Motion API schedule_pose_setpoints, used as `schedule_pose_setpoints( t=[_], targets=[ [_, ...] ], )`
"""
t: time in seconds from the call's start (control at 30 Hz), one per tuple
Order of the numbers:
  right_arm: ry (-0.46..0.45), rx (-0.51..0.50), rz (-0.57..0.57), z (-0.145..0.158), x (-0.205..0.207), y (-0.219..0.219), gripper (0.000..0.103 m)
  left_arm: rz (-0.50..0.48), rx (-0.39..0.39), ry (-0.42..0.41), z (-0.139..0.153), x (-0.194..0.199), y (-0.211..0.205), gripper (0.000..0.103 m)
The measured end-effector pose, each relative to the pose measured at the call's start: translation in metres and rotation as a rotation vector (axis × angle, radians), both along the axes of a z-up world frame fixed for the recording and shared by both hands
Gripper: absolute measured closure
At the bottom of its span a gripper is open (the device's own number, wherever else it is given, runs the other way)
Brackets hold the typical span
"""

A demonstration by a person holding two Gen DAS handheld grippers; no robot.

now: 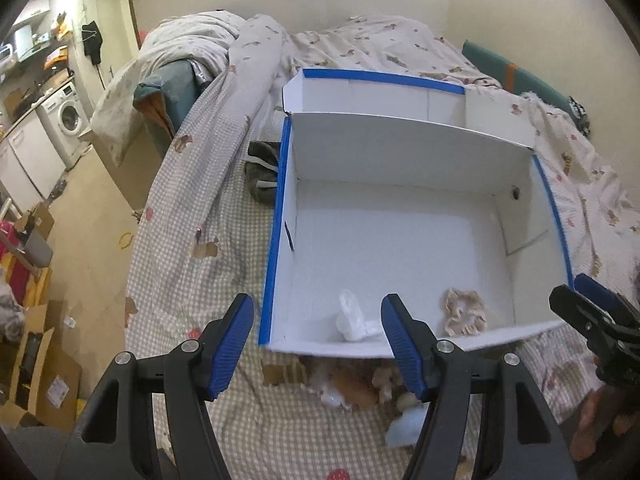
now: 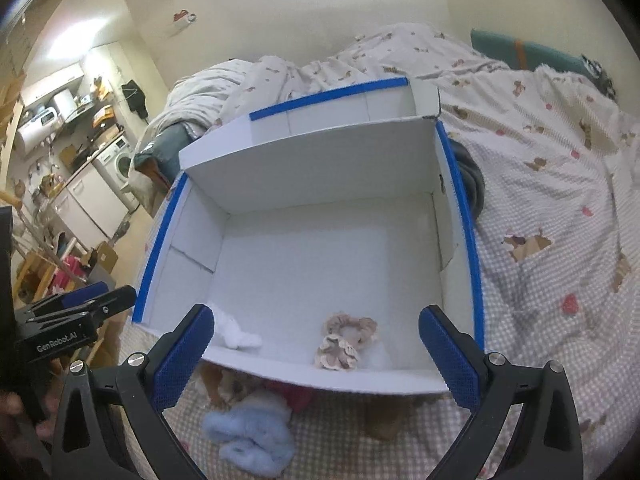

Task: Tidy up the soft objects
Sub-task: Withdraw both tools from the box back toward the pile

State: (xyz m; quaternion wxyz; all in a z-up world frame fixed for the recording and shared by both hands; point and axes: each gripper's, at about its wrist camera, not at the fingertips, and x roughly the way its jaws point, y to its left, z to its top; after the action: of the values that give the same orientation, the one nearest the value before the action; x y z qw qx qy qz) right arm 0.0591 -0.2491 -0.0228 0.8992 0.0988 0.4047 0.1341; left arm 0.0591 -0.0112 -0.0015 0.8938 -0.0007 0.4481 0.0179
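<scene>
A white cardboard box (image 1: pixel 400 248) with blue-taped rims sits open on the bed; it also shows in the right wrist view (image 2: pixel 320 256). Inside near its front wall lie a white soft item (image 1: pixel 354 318) (image 2: pixel 234 330) and a beige scrunchie (image 1: pixel 464 312) (image 2: pixel 346 340). In front of the box on the bedspread lies a pile of soft things: a light blue fluffy item (image 2: pixel 252 436) (image 1: pixel 404 424), orange and beige pieces (image 1: pixel 356 388). My left gripper (image 1: pixel 318 350) is open above the pile. My right gripper (image 2: pixel 316 354) is open over the box's front wall.
A dark garment (image 1: pixel 262 174) lies left of the box. A rumpled duvet (image 1: pixel 224 52) covers the far bed. A kitchen area with a washing machine (image 1: pixel 68 118) and cardboard boxes (image 1: pixel 44 372) on the floor is at the left. The bed's checked cover (image 2: pixel 560 260) spreads right.
</scene>
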Motion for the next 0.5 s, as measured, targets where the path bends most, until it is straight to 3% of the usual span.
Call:
schedule_pose_setpoints(
  t=[0.27, 0.5],
  targets=[
    [-0.006, -0.059, -0.054, 0.001, -0.028, 0.001, 0.0, 0.038, -0.032, 0.053, -0.015, -0.021, 0.007, 0.039],
    [0.017, -0.103, -0.017, -0.009, -0.04, 0.011, 0.0, 0.038, -0.021, 0.052, -0.019, -0.025, 0.01, 0.039]
  ],
)
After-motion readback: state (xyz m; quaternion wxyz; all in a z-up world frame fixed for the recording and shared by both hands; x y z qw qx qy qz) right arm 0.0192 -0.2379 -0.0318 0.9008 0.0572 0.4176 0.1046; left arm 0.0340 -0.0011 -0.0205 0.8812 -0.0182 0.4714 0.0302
